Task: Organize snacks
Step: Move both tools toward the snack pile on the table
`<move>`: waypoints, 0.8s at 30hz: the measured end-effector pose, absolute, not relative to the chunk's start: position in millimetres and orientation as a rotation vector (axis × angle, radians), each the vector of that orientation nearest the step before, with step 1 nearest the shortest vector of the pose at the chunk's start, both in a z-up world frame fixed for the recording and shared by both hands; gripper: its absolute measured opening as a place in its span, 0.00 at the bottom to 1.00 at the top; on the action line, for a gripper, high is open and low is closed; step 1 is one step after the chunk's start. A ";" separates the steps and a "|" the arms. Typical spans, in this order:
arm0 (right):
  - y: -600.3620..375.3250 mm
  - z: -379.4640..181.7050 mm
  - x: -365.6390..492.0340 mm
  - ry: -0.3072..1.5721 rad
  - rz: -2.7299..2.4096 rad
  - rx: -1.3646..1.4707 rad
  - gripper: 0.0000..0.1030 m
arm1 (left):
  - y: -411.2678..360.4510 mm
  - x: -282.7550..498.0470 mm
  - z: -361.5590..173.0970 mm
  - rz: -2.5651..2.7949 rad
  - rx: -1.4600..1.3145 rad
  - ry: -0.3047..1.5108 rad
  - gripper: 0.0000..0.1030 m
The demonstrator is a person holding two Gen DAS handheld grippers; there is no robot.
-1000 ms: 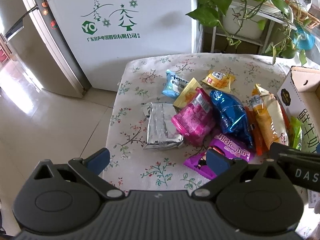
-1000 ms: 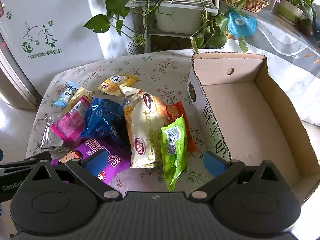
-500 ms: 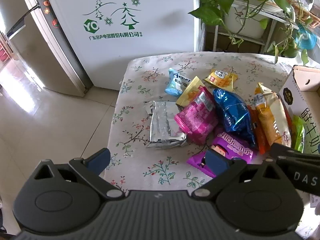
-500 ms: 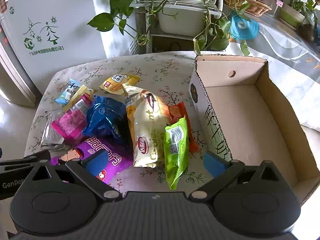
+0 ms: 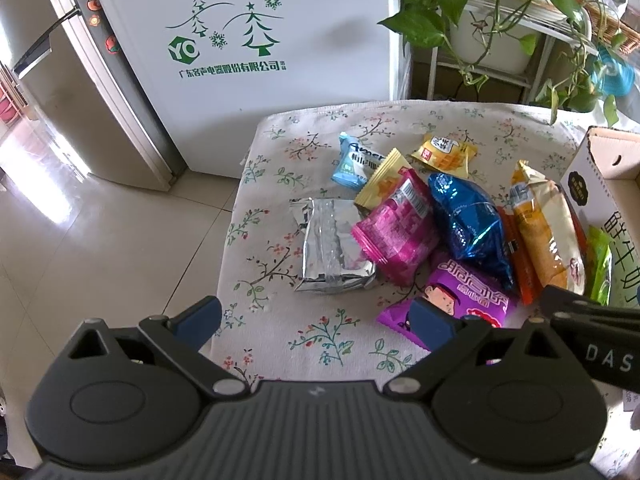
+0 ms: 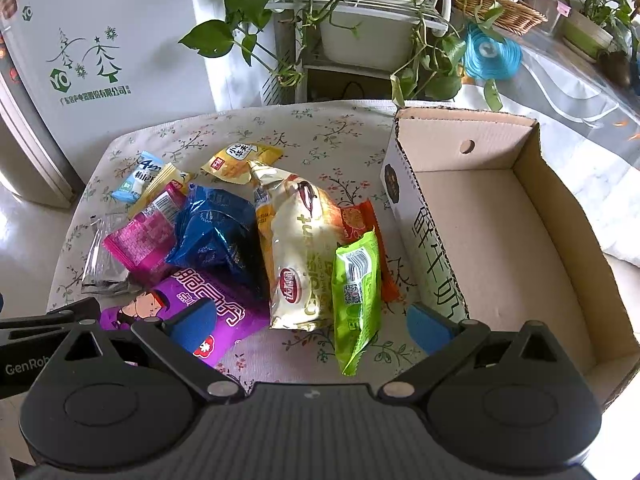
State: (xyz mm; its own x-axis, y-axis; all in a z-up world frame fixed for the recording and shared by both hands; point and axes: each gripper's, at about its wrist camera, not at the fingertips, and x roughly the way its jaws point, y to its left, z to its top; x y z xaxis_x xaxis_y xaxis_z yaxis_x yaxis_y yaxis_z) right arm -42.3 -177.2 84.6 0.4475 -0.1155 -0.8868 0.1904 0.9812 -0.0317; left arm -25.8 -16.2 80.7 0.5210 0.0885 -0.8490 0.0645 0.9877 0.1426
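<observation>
Several snack packs lie on a floral tablecloth [image 5: 320,340]: a silver pack [image 5: 332,248], a pink pack [image 5: 396,228], a blue foil bag [image 5: 468,216], a purple pack [image 5: 464,296], a cream bag [image 6: 300,248] and a green pack [image 6: 356,292]. An empty cardboard box [image 6: 496,232] stands to their right. My left gripper [image 5: 316,320] is open and empty above the table's near edge, short of the silver pack. My right gripper [image 6: 312,324] is open and empty, held above the near ends of the cream bag and green pack.
A white fridge [image 5: 256,28] and a grey fridge [image 5: 60,92] stand beyond the table's far left. A plant rack with trailing leaves [image 6: 344,16] stands behind the table. Tiled floor [image 5: 80,248] lies to the left. Small light-blue [image 5: 356,160] and yellow packs [image 5: 444,152] lie at the far side.
Both grippers have drifted slightly, so the snacks sit a little differently in each view. Nothing was taken hold of and no snack moved.
</observation>
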 end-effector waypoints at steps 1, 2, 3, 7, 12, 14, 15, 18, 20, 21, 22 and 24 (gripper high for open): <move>-177.3 84.5 -42.3 1.091 -0.188 0.075 1.00 | -16.2 -26.0 80.3 0.014 0.162 1.024 0.95; -177.1 84.5 -42.4 1.092 -0.188 0.074 1.00 | -15.8 -26.5 79.7 0.014 0.161 1.025 0.95; -177.3 84.5 -42.5 1.093 -0.186 0.073 1.00 | -15.3 -26.9 79.3 0.014 0.160 1.026 0.95; -175.8 83.7 -43.1 1.094 -0.184 0.067 1.00 | -14.1 -28.1 77.7 0.016 0.158 1.033 0.95; -172.3 83.6 -44.2 1.095 -0.177 0.056 1.00 | -13.2 -29.4 77.2 0.021 0.161 1.034 0.94; -171.0 83.1 -44.4 1.096 -0.173 0.049 1.00 | -13.2 -28.7 77.4 0.025 0.164 1.036 0.94; -170.0 83.2 -45.0 1.096 -0.173 0.046 1.00 | -13.0 -28.8 77.3 0.026 0.165 1.036 0.94; -170.5 83.1 -44.6 1.098 -0.170 0.047 1.00 | -12.6 -29.3 77.4 0.026 0.163 1.038 0.94; -170.6 83.0 -44.8 1.098 -0.168 0.046 1.00 | -12.5 -29.6 77.5 0.026 0.162 1.039 0.94; -170.6 83.1 -44.8 1.098 -0.169 0.046 1.00 | -12.5 -29.3 77.5 0.026 0.163 1.039 0.94; -170.6 83.1 -44.8 1.098 -0.168 0.045 1.00 | -12.5 -29.4 77.5 0.026 0.163 1.040 0.94; -170.0 83.2 -45.4 1.096 -0.167 0.042 1.00 | -12.5 -29.9 77.2 0.027 0.161 1.041 0.94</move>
State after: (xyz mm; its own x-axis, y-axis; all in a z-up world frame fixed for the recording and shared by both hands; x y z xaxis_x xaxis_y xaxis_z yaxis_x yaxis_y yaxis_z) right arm -45.4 -170.0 83.2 0.4459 -0.1141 -0.8878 0.1555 0.9866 -0.0487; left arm -29.9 -12.5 77.2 0.5060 0.0988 -0.8569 0.0540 0.9878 0.1458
